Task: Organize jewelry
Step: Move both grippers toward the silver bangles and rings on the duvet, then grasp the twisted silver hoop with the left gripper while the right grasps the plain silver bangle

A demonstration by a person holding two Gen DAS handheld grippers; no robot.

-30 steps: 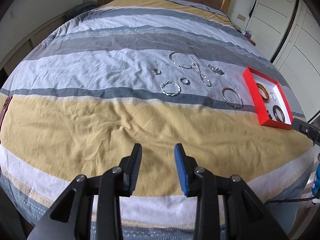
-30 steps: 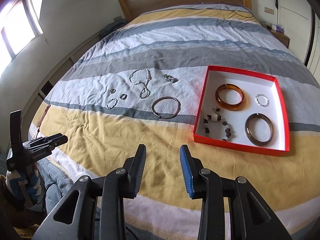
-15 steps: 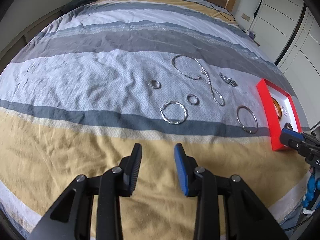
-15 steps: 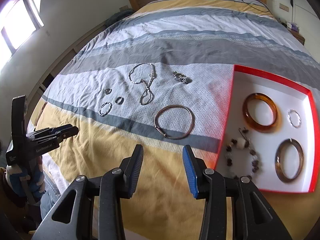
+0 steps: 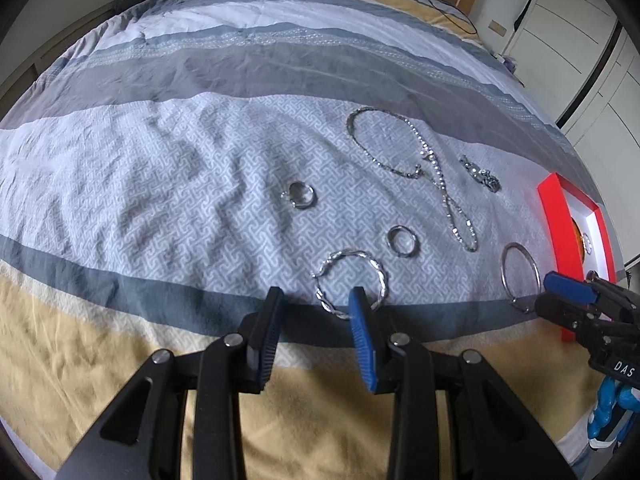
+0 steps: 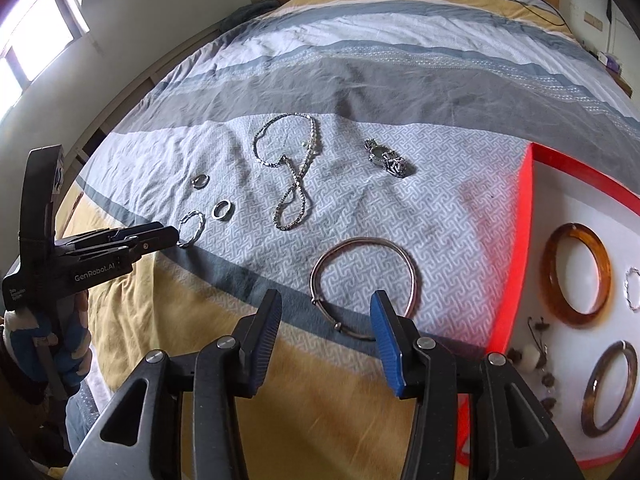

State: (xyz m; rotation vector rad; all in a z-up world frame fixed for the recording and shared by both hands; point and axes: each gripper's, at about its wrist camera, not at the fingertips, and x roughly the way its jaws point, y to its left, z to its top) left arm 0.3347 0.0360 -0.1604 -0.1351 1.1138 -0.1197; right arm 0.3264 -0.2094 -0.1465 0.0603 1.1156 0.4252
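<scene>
Our left gripper stood with its jaws wide apart and held nothing; the twisted hoop lay on the bedspread just ahead of its blue finger, which hid the hoop's near right edge. The hoop was silver, rope-like, and lay flat. Farther ahead to the right sat a plain ring, and ahead to the left a second ring tilted on its side.

Our right gripper was likewise spread wide and empty. The bangle, a thin grey metal loop with a small clasp at its near left edge, lay flat between and just ahead of the fingers; the blue fingertip overlapped its near right rim.

Well ahead of the right gripper the chain ran as a loop at the far end with a doubled tail, its long axis running from far to near, slightly leftward. Right of it lay a small silver clump whose kind we could not tell.

To the right stood the red box, holding an amber bangle, a brown bangle, a bead bracelet and a small silver ring.
</scene>
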